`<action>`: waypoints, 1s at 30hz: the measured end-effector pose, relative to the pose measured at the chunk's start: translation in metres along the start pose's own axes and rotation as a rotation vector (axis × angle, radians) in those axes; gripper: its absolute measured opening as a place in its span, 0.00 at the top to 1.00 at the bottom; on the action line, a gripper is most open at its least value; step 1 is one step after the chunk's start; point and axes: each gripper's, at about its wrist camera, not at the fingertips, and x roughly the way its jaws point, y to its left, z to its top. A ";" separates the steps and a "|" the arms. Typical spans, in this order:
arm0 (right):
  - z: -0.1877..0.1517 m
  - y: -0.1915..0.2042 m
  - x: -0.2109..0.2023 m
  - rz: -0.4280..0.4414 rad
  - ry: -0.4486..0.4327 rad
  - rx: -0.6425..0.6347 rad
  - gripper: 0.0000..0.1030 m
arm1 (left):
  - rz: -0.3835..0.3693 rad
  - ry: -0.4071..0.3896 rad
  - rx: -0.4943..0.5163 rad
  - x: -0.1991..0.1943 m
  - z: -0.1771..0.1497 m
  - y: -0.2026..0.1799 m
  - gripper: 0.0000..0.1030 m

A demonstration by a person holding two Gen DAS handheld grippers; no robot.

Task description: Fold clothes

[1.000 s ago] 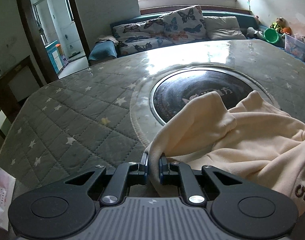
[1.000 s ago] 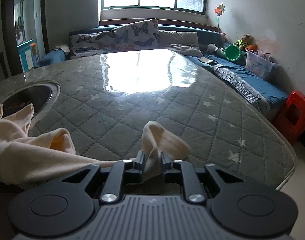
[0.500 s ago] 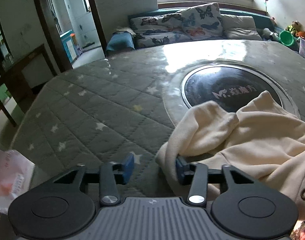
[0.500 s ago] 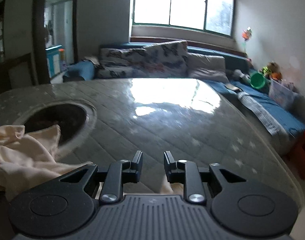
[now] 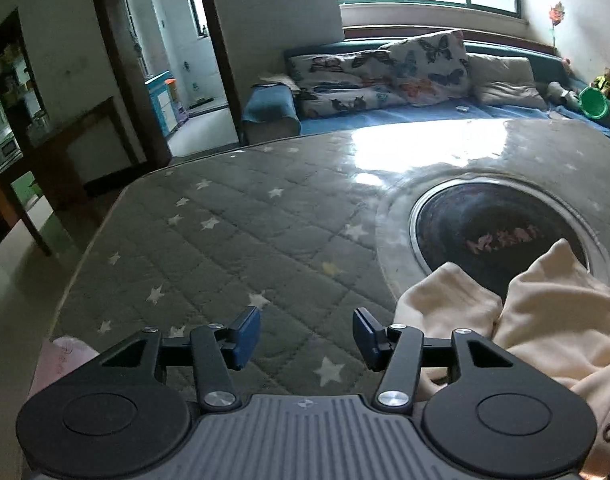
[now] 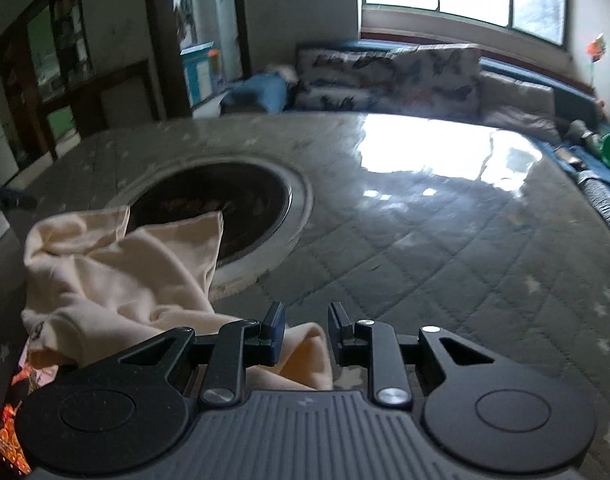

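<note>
A cream sweatshirt (image 5: 545, 320) lies crumpled on the quilted, star-patterned table (image 5: 225, 240), partly over its round black inset (image 5: 493, 224). My left gripper (image 5: 307, 332) hovers left of the garment. Its jaws are opening and hold nothing; only the tabletop shows between them. In the right wrist view the same sweatshirt (image 6: 117, 272) spreads to the left, over the edge of the inset (image 6: 217, 196). My right gripper (image 6: 305, 324) stands narrowly open above a cream fold that runs under its left finger. The pads do not press on the cloth.
A sofa with butterfly cushions (image 5: 385, 68) runs behind the table, with a green bucket (image 5: 593, 102) at its right end. A pink bag (image 5: 61, 356) lies by the table's near left edge. A bright printed item (image 6: 13, 420) shows at lower left.
Both grippers let go of the cream cloth they pinched. The left opened wide and drew up and to the left. The right lifted and swung left, so the inset came into its view.
</note>
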 end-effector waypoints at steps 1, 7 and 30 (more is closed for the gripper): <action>0.000 0.000 0.003 0.003 0.011 0.001 0.76 | -0.035 -0.006 0.023 0.000 0.004 -0.009 0.47; -0.004 -0.011 0.010 0.034 0.060 0.068 0.71 | -0.294 0.022 0.145 0.032 0.027 -0.084 0.47; 0.007 -0.033 0.011 0.035 0.090 0.157 0.70 | -0.557 -0.021 0.338 0.096 0.039 -0.186 0.92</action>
